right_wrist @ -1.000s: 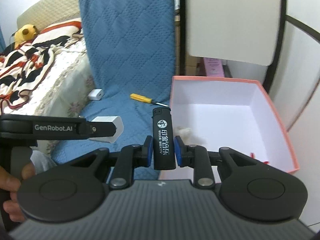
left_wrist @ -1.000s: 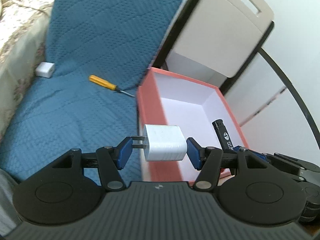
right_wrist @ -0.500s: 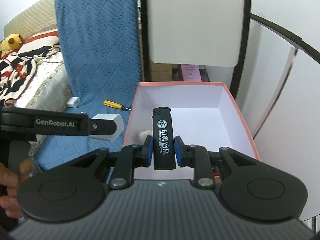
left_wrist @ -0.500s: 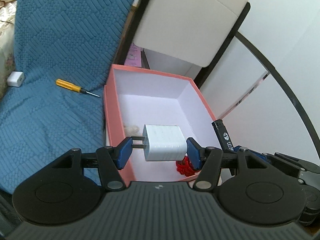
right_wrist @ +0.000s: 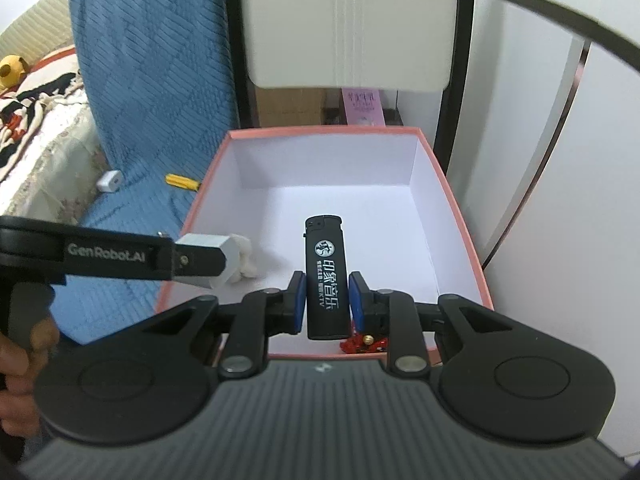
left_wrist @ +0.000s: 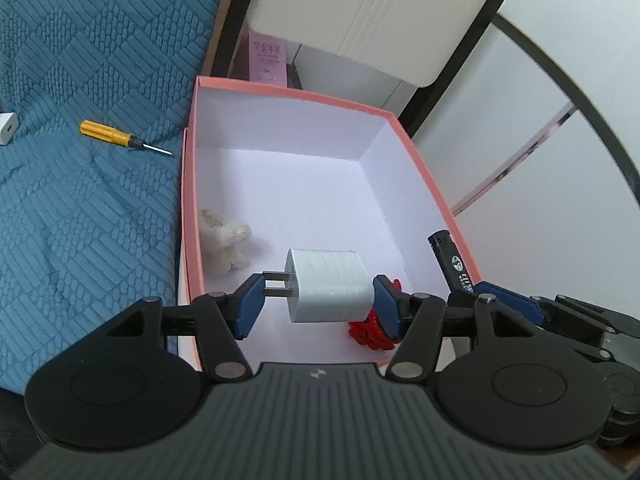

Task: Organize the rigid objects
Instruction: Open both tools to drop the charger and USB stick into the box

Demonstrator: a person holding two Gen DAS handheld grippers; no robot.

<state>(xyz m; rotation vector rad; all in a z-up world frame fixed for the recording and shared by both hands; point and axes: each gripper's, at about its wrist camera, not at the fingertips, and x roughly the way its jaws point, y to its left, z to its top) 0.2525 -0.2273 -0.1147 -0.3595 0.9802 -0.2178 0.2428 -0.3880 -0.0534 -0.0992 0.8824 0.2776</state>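
Left gripper (left_wrist: pixel 318 300) pinched white charger (left_wrist: pixel 327 286) | right gripper (right_wrist: pixel 327 302) pinched black lighter (right_wrist: pixel 326 276) | both over pink box (right_wrist: pixel 456 216) | advised lowering before release, probably clear of red item (left_wrist: pixel 370 330).

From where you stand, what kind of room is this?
Probably a bedroom or living room at home: a blue quilted cover draped over soft furniture, patterned bedding beside it, and white cabinets behind the pink box.

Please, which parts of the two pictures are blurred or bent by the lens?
Left wrist view: sharp; the fisheye curves the black frame, and the charger looks crisp. Right wrist view: the lighter is sharp, while the cabinet and blue blanket appear softly blurred.
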